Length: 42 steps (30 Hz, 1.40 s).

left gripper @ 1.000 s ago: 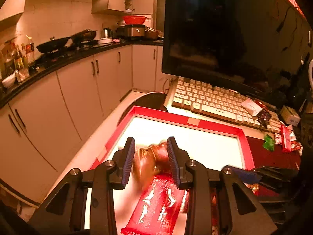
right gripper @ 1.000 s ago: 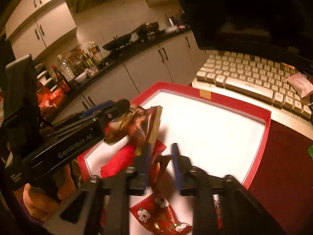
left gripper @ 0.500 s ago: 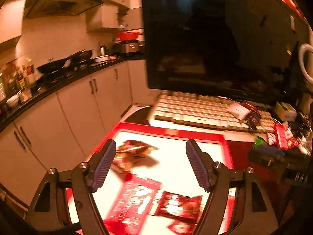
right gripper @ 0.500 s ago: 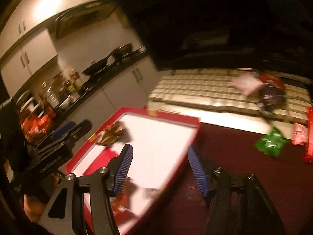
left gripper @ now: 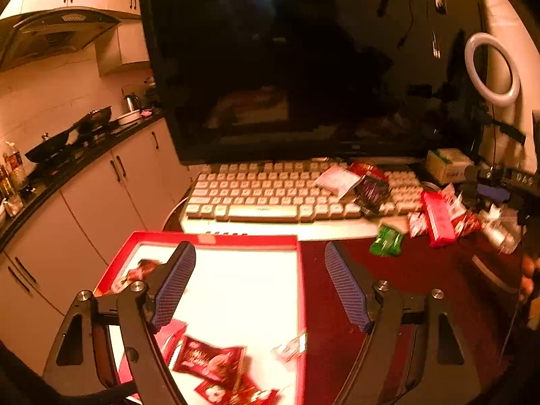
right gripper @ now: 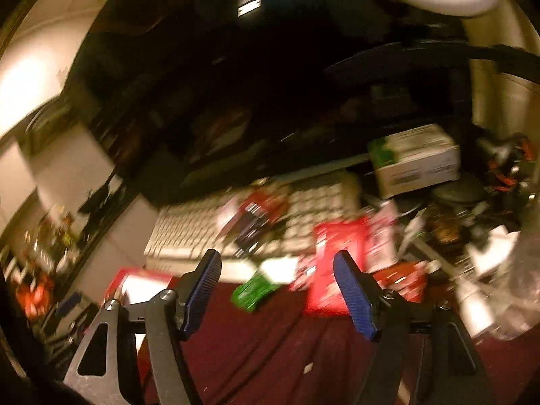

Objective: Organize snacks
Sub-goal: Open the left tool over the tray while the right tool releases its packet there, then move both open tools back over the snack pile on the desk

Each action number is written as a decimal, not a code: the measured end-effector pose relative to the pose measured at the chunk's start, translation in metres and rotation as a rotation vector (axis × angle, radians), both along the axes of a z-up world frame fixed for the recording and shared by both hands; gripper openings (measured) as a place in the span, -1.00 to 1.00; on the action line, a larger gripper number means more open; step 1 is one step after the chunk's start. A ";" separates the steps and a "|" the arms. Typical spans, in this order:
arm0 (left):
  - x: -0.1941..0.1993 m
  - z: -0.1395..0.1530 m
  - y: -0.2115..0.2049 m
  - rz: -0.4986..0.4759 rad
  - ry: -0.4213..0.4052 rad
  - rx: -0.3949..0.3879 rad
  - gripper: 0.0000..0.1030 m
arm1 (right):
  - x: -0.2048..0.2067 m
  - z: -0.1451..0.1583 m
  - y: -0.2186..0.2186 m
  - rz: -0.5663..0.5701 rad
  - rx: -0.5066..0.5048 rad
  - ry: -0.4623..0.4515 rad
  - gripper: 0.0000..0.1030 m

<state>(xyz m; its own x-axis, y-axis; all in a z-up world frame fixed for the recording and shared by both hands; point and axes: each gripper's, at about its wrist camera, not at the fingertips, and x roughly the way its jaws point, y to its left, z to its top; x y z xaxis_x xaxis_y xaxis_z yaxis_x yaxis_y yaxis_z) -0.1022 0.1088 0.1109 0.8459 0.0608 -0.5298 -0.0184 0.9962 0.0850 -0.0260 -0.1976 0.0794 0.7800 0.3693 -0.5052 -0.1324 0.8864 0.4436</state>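
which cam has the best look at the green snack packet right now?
Left wrist view: the green snack packet is sharp and unobstructed on the dark red cloth, beyond the open left gripper. Right wrist view shows it closer but motion-blurred, between the open right gripper fingers.

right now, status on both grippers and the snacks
Left gripper open, empty, over red tray. Right gripper open, empty, facing green packet and red packet. More wrappers on keyboard.
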 end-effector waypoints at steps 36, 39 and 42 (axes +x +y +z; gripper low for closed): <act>0.210 -0.066 -0.158 0.088 0.045 0.147 0.55 | 0.024 -0.028 -0.058 -0.112 0.211 -0.014 0.53; 0.202 -0.066 -0.159 0.035 0.066 0.102 0.55 | 0.027 -0.032 -0.059 -0.122 0.205 -0.003 0.53; 0.198 -0.078 -0.164 -0.083 0.165 0.032 0.54 | 0.035 -0.038 -0.054 -0.097 0.195 0.028 0.53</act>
<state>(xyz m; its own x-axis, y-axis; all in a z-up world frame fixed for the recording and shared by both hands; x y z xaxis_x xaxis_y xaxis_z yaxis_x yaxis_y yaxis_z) 0.0962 -0.0555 0.0330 0.7504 0.0141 -0.6609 0.0803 0.9904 0.1122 0.0087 -0.2519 0.0412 0.8030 0.3864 -0.4537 -0.0358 0.7913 0.6104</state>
